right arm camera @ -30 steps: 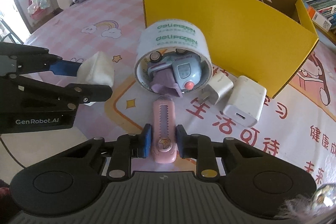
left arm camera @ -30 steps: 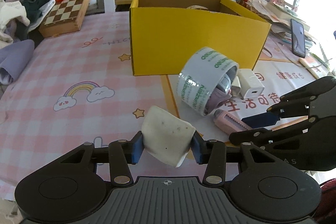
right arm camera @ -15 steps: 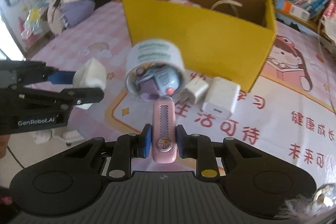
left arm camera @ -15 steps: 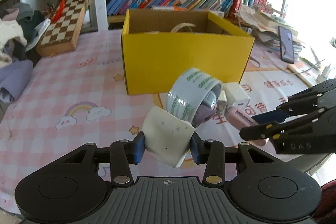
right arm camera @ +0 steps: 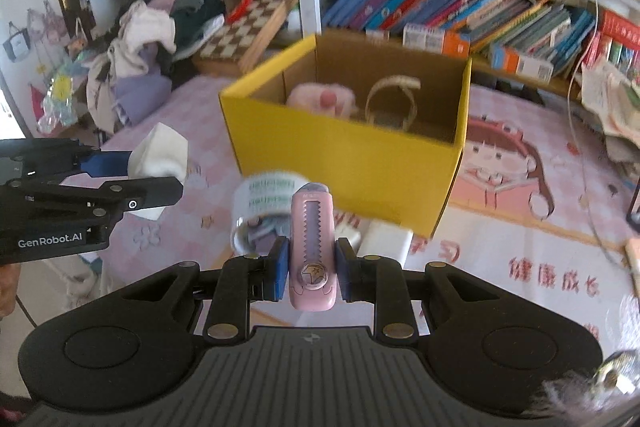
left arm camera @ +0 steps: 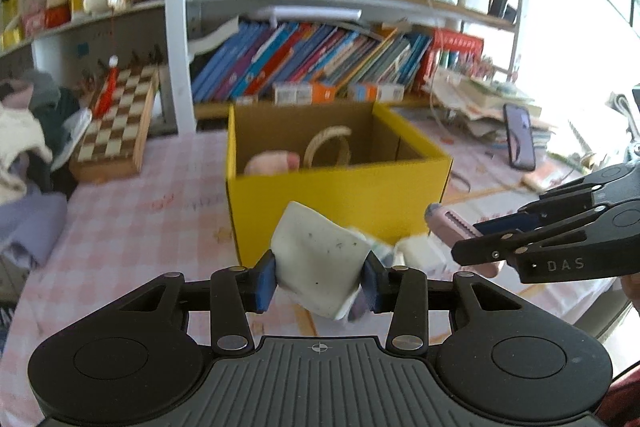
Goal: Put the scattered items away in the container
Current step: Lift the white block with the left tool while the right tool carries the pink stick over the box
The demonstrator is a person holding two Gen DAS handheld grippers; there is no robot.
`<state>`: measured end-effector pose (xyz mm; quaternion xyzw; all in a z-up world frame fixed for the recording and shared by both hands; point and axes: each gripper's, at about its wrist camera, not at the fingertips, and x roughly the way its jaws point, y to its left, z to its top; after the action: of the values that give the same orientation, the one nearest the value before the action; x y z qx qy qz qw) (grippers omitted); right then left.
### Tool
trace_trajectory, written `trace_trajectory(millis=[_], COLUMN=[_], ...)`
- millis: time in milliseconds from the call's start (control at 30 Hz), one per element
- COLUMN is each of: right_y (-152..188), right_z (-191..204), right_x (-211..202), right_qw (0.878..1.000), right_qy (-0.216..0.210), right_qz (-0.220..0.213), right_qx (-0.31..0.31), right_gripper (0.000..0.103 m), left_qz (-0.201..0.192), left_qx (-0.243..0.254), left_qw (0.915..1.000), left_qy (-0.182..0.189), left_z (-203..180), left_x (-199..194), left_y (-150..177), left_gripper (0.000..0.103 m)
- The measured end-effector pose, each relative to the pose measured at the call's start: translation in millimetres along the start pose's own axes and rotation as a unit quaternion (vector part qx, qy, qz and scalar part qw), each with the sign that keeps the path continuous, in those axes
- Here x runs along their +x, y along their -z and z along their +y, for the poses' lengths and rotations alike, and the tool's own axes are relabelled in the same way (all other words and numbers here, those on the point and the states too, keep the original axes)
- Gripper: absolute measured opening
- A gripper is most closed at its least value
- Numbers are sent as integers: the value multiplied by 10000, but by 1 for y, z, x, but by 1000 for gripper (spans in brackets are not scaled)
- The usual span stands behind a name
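Left tongs (left arm camera: 319, 277): closed to a moderate gap on a white eraser (left arm camera: 318, 261), blue pads (left arm camera: 266, 277) pressing its two sides. The eraser is speckled, tilted, and held clear of the table (left arm camera: 120, 239), in front of the near wall of the yellow box (left arm camera: 340, 203). In the right wrist view the same tongs (right arm camera: 132, 175) enter from the left edge with the eraser (right arm camera: 162, 153) at their tips, left of the box (right arm camera: 344, 155).

Centre: the box stands open-topped on the pink checked table (right arm camera: 520, 235). Inside lie a pink plush item (right arm camera: 320, 99) and a pale ring (right arm camera: 392, 99), side by side.

Right tongs (right arm camera: 311, 267): closed to a narrow gap on a pink cutter (right arm camera: 311, 247), gripped at its lower half. Its long axis runs along the fingers, the tip pointing forward toward the box; the toothed slider faces up. It is held above a tape roll (right arm camera: 264, 203) and a white charger (right arm camera: 386, 241), both lying on the table just before the box. In the left wrist view these tongs (left arm camera: 472, 241) reach in from the right, the cutter (left arm camera: 450, 225) pointing left, beside the box's near right corner.
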<state>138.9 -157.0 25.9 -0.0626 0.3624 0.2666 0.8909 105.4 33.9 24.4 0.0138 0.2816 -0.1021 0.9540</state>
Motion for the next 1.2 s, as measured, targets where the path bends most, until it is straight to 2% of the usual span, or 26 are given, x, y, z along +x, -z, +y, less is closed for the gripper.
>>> trace_trajectory(millis=[300, 467, 700, 967, 1200], right_y=[-33, -56, -84, -107, -119], right_z=[-13, -22, -42, -67, -82], right_x=[-7, 2, 20, 51, 96], right_qw=[9992, 9987, 9980, 9977, 9940], right_qy=[88, 54, 21, -48, 19], right_qz=[-365, -465, -553, -400, -62], right_qx=[-104, -219, -313, -538, -1090], right_gripper=[23, 23, 23, 23, 23], left_qz=[-388, -444, -383, -313, 207], left_qx=[229, 290, 383, 460, 702], left_qw=[9990, 9986, 9985, 9984, 9973], left_qy=[64, 32, -3, -59, 77], left_z=[-2, 0, 1, 3, -2], left_x=[4, 18, 44, 77, 124], left_y=[-36, -51, -70, -90, -96], left_gripper=[41, 41, 41, 41, 41])
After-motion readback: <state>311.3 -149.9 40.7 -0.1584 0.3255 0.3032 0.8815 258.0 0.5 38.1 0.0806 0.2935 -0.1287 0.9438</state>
